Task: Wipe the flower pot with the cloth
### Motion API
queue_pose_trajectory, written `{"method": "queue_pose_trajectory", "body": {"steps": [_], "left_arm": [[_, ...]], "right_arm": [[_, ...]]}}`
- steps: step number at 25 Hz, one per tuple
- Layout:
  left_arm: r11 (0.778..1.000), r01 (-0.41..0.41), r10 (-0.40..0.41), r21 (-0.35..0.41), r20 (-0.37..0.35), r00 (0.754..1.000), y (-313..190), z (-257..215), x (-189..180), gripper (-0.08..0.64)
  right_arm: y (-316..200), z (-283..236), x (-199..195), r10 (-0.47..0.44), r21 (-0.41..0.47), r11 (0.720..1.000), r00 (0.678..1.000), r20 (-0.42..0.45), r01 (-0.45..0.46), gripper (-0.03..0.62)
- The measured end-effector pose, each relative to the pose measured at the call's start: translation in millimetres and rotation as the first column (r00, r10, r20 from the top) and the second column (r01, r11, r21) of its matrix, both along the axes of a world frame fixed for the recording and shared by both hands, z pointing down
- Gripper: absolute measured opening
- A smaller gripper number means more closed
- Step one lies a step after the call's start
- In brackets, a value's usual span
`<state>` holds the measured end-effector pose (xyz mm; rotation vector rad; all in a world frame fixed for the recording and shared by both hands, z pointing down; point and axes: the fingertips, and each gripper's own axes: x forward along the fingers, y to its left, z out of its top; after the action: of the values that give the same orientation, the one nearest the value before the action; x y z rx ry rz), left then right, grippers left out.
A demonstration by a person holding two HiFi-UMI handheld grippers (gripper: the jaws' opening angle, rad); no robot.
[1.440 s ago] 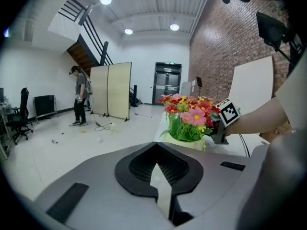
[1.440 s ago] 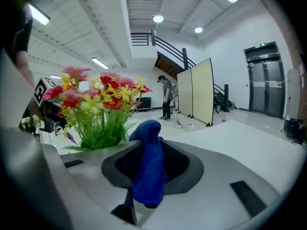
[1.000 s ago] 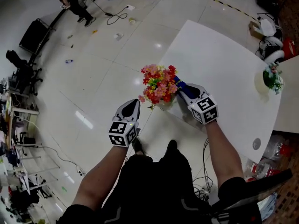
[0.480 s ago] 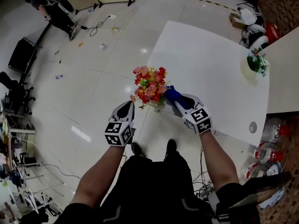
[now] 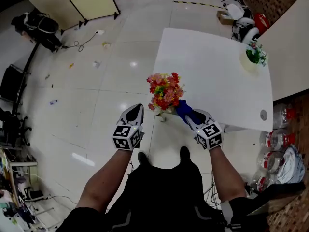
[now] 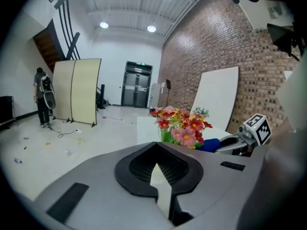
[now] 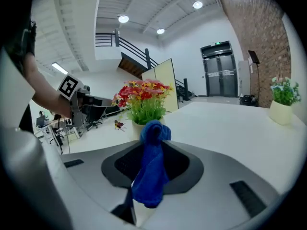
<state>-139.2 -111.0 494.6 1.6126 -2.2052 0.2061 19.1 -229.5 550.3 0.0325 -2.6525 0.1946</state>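
Blue cloth (image 7: pixel 151 171) hangs bunched, pinched in the right tool (image 5: pixel 190 117).

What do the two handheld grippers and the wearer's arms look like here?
Both the left gripper and right gripper have grey, tapered shells with black ribbed jaw linings and a white cube of black square markers at the back. Forearms are bare; no sleeves visible.

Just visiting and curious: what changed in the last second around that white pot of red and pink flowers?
The right gripper, shut on the blue cloth, has drawn back toward the person, bringing the cloth from beside the red and pink blossoms down beside the white flower pot. Unchanged: the left gripper hovers shut left of the pot, which stands at the corner of the white table.
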Motion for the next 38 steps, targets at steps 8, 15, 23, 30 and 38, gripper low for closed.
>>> {"method": "queue_pose_trajectory", "body": {"steps": [8,15,23,30,38], "left_arm": [[0.984,-0.168,0.169,0.049,-0.001,0.986,31.7,-4.7,-38.9,0.0],[0.965,-0.243,0.247,0.098,-0.032,0.968,48.4,3.7,-51.8,0.0],[0.954,-0.282,0.287,0.101,-0.047,0.957,52.8,-2.5,-69.3,0.0],[0.938,-0.331,0.329,0.103,0.037,0.944,54.5,-22.4,-103.0,0.0],[0.833,-0.542,0.541,0.111,0.039,0.84,53.8,-27.9,-161.7,0.0]], "right_arm": [[30.7,-20.3,9.4,0.284,0.027,0.958,0.959,0.0,-0.284,0.097],[97.4,-39.0,16.1,0.496,-0.011,0.868,0.868,0.004,-0.496,0.097],[162.7,-66.3,-68.4,0.505,-0.069,0.862,0.863,0.035,-0.502,0.097],[156.8,-64.7,-126.0,0.555,-0.029,0.832,0.831,0.028,-0.554,0.097],[149.3,-63.3,-182.5,0.775,0.009,0.631,0.631,0.022,-0.776,0.097]]}}
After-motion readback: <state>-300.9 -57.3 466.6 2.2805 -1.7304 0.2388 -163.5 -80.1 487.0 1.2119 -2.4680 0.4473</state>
